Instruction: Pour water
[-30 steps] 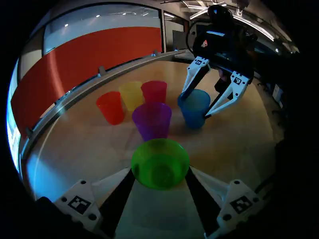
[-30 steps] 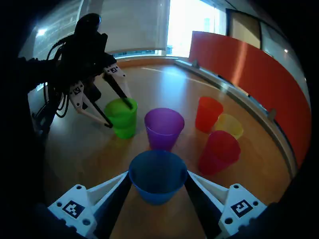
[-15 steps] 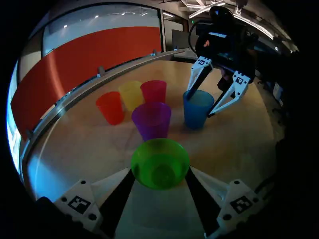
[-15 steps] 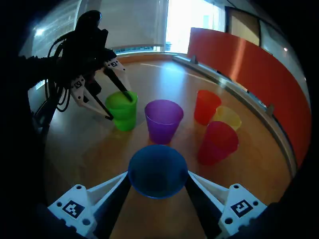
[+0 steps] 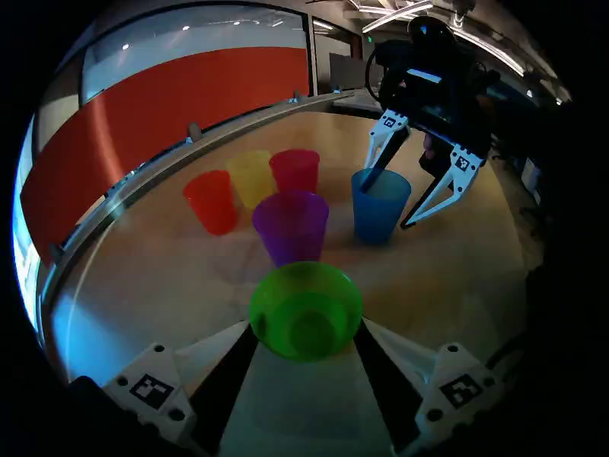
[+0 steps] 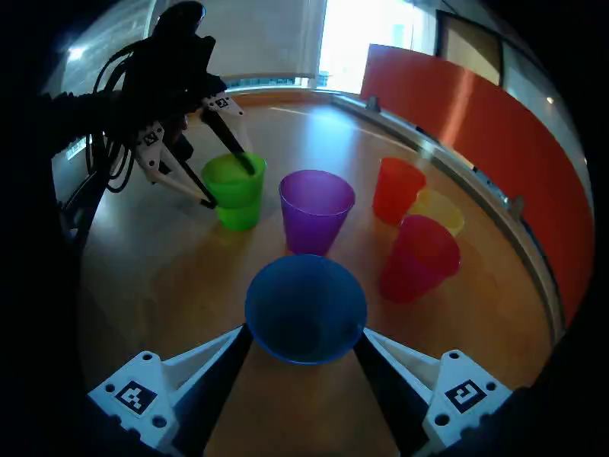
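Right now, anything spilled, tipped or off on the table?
Nothing stands out. The green cup and blue cup are held upright; purple, orange, yellow and red cups stand upright on the table. No spill visible.

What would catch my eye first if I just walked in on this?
Bright plastic cups on a wooden table: a green cup clamped in the left gripper faces a blue cup clamped in the right gripper. Between them stands a purple cup. An orange cup, a yellow cup and a red cup cluster on the side toward the long orange-red wall panel.
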The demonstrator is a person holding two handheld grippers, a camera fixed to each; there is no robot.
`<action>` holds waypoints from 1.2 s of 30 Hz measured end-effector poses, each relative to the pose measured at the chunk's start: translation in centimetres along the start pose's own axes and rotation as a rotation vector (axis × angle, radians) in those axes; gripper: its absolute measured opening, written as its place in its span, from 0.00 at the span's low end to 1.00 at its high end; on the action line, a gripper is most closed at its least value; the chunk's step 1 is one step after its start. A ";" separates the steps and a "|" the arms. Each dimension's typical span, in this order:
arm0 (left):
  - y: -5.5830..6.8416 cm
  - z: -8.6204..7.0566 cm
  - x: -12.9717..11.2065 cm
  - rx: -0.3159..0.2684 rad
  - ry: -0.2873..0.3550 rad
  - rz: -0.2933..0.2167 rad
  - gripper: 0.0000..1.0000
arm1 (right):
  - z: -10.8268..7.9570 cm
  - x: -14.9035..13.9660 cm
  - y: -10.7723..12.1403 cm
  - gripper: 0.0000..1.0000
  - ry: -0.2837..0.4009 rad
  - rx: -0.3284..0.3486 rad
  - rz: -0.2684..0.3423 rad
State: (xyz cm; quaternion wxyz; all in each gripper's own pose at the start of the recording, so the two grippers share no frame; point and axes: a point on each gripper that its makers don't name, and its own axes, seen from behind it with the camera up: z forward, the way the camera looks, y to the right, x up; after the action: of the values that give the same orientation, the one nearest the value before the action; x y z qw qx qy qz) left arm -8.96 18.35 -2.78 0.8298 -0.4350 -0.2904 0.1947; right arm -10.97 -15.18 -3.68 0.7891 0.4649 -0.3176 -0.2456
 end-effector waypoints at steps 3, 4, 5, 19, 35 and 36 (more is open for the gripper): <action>0.2 0.2 -0.6 -0.002 -0.023 0.006 0.85 | -0.1 -0.1 0.1 0.99 0.000 0.001 0.007; 0.2 0.3 -0.7 -0.002 -0.028 0.009 0.85 | -0.1 -0.1 0.1 0.99 0.000 0.001 0.008; 0.3 0.4 -0.9 -0.002 -0.033 0.011 0.85 | -0.2 -0.1 0.1 0.99 0.000 0.000 0.008; 0.1 0.0 -1.6 0.011 -0.049 0.009 0.85 | -0.6 -0.5 0.1 0.99 0.001 -0.014 0.011; 0.0 -2.5 -2.3 0.041 -0.036 -0.027 0.85 | -2.7 -1.3 0.2 0.99 0.008 -0.056 0.019; 0.0 -2.7 -2.2 0.039 -0.033 -0.032 0.85 | -2.9 -1.4 0.2 0.99 0.009 -0.058 0.020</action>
State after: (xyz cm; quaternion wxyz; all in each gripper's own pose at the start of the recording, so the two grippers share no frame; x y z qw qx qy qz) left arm -8.90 15.44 -4.73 0.8361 -0.4109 -0.3072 0.1942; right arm -9.81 -12.47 -4.91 0.8061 0.4396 -0.3116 -0.2448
